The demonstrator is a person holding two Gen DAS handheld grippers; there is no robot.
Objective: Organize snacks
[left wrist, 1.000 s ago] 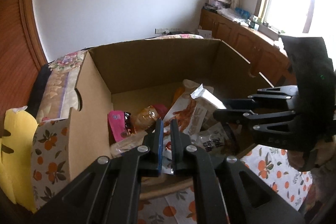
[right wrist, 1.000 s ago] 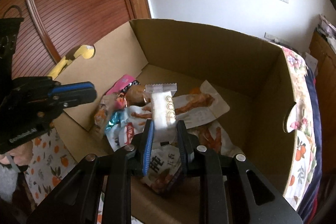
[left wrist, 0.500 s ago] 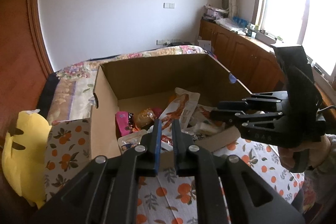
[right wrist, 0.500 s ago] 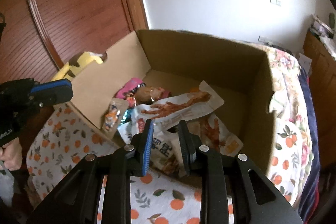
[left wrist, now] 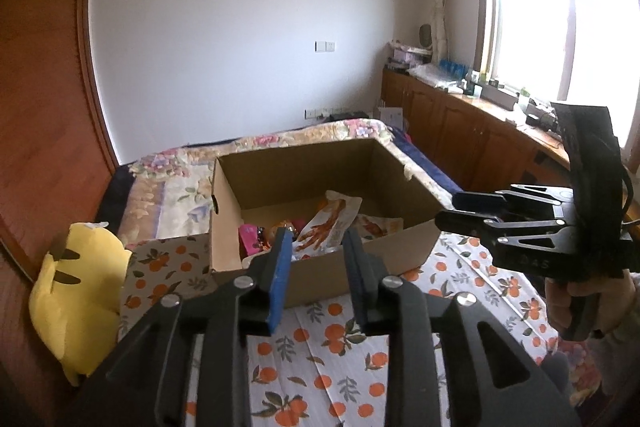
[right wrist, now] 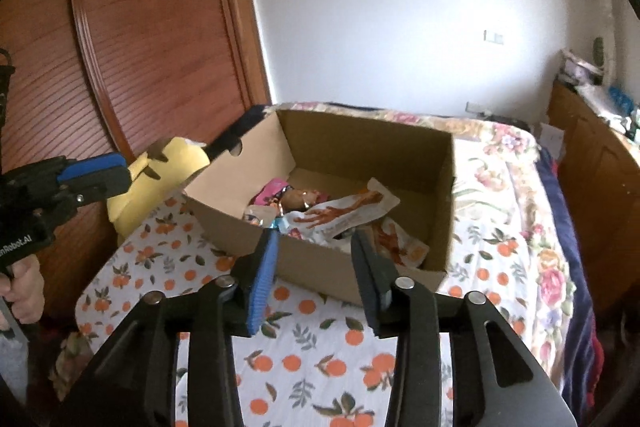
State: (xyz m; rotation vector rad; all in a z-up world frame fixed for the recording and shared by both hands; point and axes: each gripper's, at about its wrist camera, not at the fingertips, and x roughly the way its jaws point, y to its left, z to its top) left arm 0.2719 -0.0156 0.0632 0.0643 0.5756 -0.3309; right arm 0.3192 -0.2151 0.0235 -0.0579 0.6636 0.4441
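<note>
**Hovering over a box of snacks, both grippers empty**

Two hand-held grippers hang above a bed covered with an orange-print cloth. An open cardboard box sits on that cloth, and the snacks lie inside it in a loose heap. Uppermost is a long white packet printed with chicken feet, lying slantwise across the pile. To its left are a pink packet and a shiny brown wrapper; a second white-and-orange packet lies toward the right wall of the box. No snack can be seen on the cloth outside the box.

The left gripper has its blue-padded fingers a modest way apart and opening, with nothing between them. The right gripper is likewise partly spread and opening, also empty. Each gripper shows in the other's view, held in a hand and level with the box but clear of it. A yellow plush toy rests beside the box's left wall.

Judging by this, the snacks appear gathered and the hands are either finishing or lining up another pick. To do that well, the fingers should open wider than a packet's edge, come down over the top packet first, and pinch its sealed end rather than its puffed middle, keeping clear of the cardboard rim.
</note>
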